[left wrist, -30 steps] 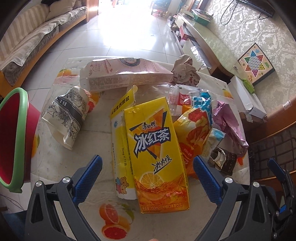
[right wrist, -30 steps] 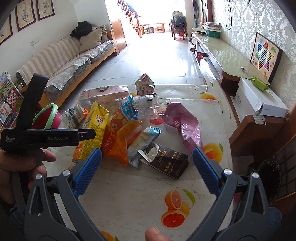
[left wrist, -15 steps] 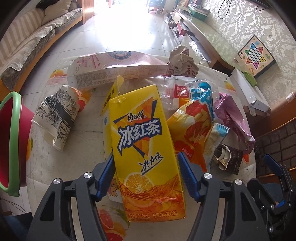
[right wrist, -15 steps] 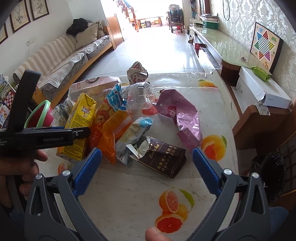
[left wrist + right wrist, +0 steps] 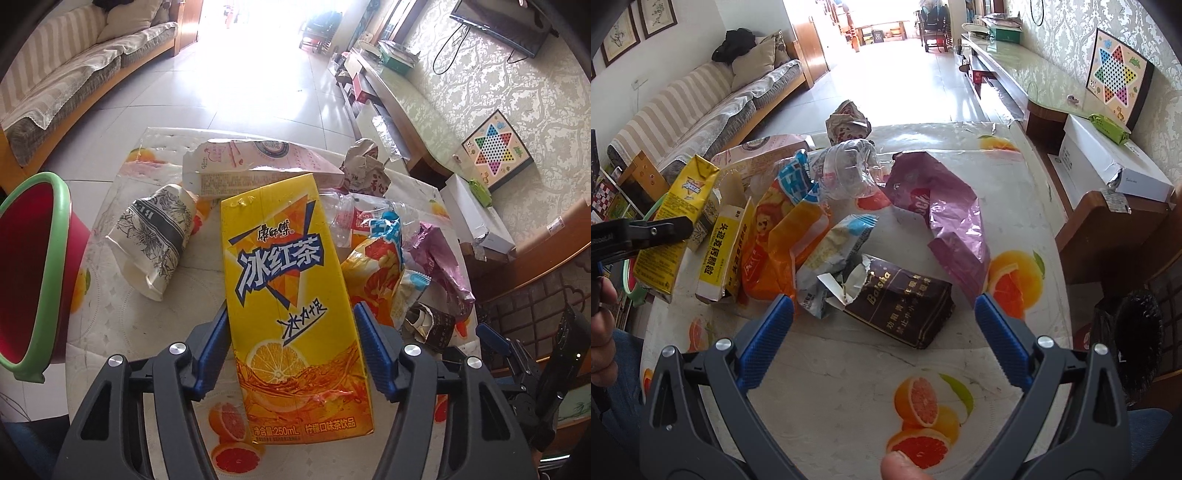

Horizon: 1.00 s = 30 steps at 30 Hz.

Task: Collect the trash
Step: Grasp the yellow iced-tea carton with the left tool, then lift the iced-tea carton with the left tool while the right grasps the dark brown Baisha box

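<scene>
My left gripper [image 5: 291, 332] is shut on a yellow iced-tea carton [image 5: 288, 295] and holds it lifted above the table; the carton also shows in the right wrist view [image 5: 676, 221]. A red bin with a green rim [image 5: 33, 273] stands at the left. My right gripper [image 5: 882, 310] is open, hovering just before a dark brown cigarette pack [image 5: 901, 302]. Near it lie a purple foil bag [image 5: 942, 214], an orange snack bag [image 5: 783, 243], a crushed clear bottle [image 5: 849, 170] and a yellow box [image 5: 720, 258].
A fruit-print cloth covers the table [image 5: 849, 387]. A pink carton [image 5: 258, 162], a floral paper bag [image 5: 155, 236] and a crumpled brown bag [image 5: 365, 170] lie at the far side. A white box [image 5: 1108, 166] sits on a wooden cabinet at the right. A sofa [image 5: 701, 107] stands behind.
My left gripper closed on the yellow iced-tea carton and lifted it off the yellow box beneath. My right gripper moved forward toward the cigarette pack, staying open.
</scene>
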### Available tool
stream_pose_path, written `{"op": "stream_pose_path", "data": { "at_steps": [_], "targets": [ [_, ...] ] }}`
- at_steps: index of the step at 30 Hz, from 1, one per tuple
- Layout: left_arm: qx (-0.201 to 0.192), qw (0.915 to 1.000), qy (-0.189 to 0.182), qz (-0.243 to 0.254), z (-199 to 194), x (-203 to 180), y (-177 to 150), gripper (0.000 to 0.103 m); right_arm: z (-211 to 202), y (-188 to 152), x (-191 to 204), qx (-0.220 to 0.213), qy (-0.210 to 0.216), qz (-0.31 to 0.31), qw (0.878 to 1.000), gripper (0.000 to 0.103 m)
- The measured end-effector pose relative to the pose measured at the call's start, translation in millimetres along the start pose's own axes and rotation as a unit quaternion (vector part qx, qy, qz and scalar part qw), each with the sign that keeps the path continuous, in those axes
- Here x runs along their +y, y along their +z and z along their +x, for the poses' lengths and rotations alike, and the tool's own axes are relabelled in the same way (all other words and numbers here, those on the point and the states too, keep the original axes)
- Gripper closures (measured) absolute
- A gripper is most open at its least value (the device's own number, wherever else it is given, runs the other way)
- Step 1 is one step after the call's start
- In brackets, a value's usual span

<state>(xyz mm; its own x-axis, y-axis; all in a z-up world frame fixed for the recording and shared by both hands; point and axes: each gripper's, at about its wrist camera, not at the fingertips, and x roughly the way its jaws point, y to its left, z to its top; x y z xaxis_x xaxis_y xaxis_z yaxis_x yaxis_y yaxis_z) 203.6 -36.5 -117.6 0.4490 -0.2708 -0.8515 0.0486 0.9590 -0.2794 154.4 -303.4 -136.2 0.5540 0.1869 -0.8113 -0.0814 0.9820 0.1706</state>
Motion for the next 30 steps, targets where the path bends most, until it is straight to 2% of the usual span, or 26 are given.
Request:
{"op": "stream_pose_path", "data": {
  "at_steps": [16, 20, 27, 30],
  "targets": [
    [-0.016, 0.9998, -0.003, 0.012, -15, 4, -1, 0.041, 50, -2, 11, 0.065, -0.039, -0.070, 0.995, 0.007],
    [-0.021, 0.9997, -0.006, 0.007, -16, 7, 0, 0.041, 60, -1, 16, 0.073, -0.041, -0.085, 0.993, 0.020],
    [-0.025, 0.9997, -0.007, 0.002, -22, 12, -2, 0.041, 52, -3, 23, 0.070, -0.029, -0.095, 0.993, 0.049],
    [-0.028, 0.9996, -0.008, 0.000, -26, 15, -3, 0.041, 47, -7, 27, 0.072, -0.024, -0.098, 0.992, 0.053]
  ]
}}
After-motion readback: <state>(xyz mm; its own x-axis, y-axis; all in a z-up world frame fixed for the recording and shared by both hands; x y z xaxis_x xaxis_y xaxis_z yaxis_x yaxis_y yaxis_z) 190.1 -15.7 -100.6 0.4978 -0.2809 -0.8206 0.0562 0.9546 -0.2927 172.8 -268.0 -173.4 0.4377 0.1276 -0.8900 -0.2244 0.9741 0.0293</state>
